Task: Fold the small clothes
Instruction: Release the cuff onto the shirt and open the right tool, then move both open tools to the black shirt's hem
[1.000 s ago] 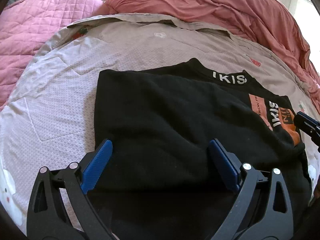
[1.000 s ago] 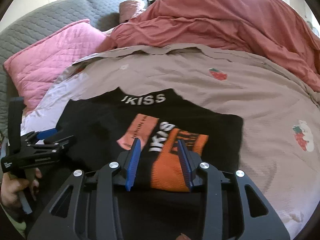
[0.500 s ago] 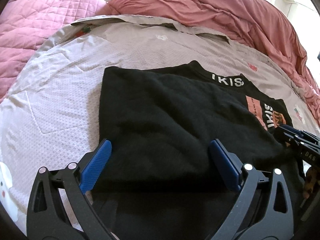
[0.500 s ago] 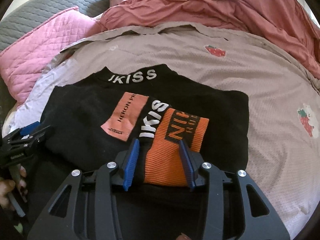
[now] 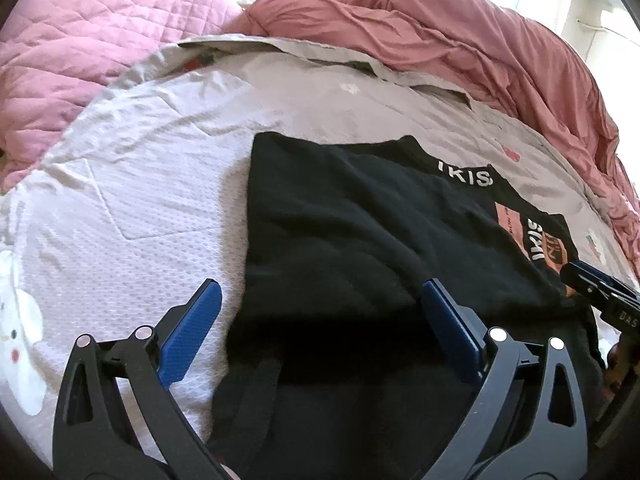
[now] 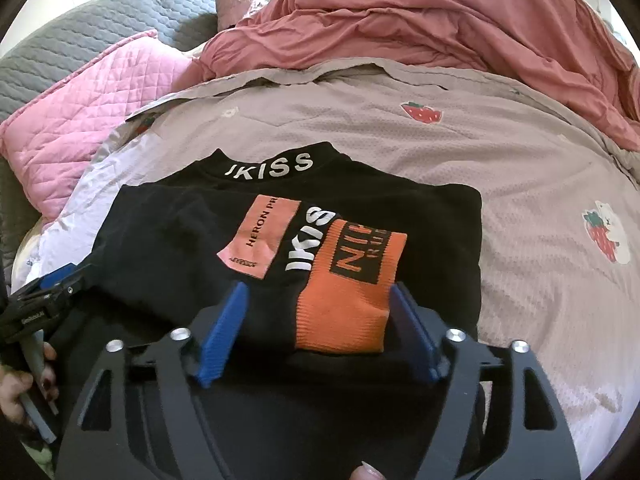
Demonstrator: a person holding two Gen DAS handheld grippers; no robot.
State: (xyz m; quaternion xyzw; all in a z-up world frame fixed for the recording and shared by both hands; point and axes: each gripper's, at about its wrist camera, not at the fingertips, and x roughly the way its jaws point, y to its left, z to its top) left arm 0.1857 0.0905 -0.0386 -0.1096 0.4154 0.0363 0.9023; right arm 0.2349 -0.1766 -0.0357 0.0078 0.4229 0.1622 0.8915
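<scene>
So we've got a black top (image 6: 168,248) lying partly folded on the bed, spread over a beige sheet (image 6: 420,168) with little strawberry prints (image 6: 421,112). White "IKISS" lettering (image 6: 269,167) runs along the collar at the far edge. One sleeve is folded in across the body, and its orange cuff (image 6: 348,296) sits on top, right next to a pink patch (image 6: 262,236).

Our right tongs (image 6: 320,330) are spread apart, blue pads (image 6: 224,332) on either side of that orange cuff and the black fabric beside it. They aren't pinching anything; whether the pads actually touch the cloth is hard to call from here.

Our left tongs (image 5: 320,332) are released too, wide apart, straddling the near left edge of the top: one blue pad (image 5: 188,332) is over bare sheet, the other over black fabric. In the right wrist view we can see the left tongs at the frame's left side, just beside the top's edge, with the hand (image 6: 24,392) gripping the handle.

Further back there's a rumpled pink-red duvet (image 6: 420,20), a pink quilted pillow (image 6: 92,108) and a grey quilted headboard (image 6: 80,28).
</scene>
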